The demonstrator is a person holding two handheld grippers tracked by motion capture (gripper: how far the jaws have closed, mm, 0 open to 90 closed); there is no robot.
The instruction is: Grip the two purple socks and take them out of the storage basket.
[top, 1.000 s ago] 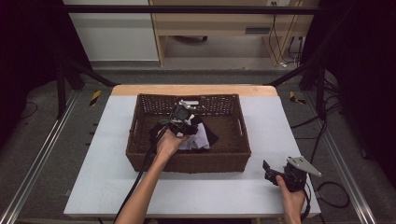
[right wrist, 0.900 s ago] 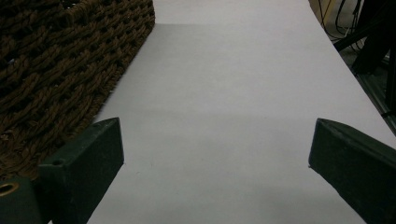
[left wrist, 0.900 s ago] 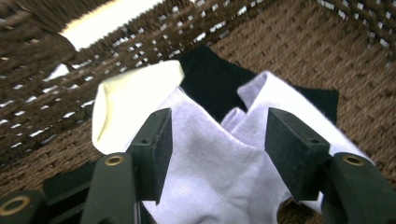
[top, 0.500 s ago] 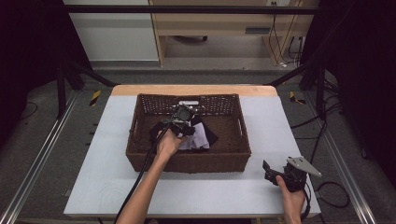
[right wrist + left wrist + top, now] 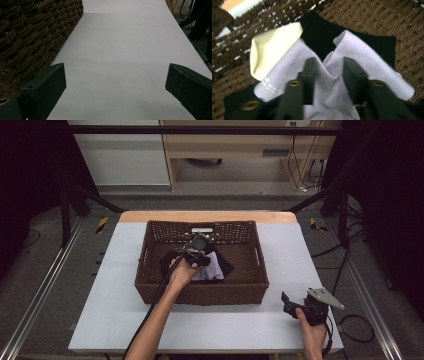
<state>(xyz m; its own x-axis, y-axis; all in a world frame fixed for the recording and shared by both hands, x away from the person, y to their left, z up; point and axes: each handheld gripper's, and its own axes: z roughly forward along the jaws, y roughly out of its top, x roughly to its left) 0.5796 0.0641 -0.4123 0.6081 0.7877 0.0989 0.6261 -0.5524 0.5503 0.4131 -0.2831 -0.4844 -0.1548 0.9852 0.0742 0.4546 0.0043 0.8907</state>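
White table [image 5: 115,285]: wicker basket [image 5: 200,295] walls ring left tongs [image 5: 327,67] pinching sock [image 5: 352,50].

From the high view, light falls from above onto the pale table [image 5: 120,320], evenly lit without glare, while the room at both side edges sinks into near black. The left gripper view is soft with blur, the wicker basket [image 5: 407,22] smeared at the corners. The right gripper view is dim, with a sharp shadow line across the table's far end.
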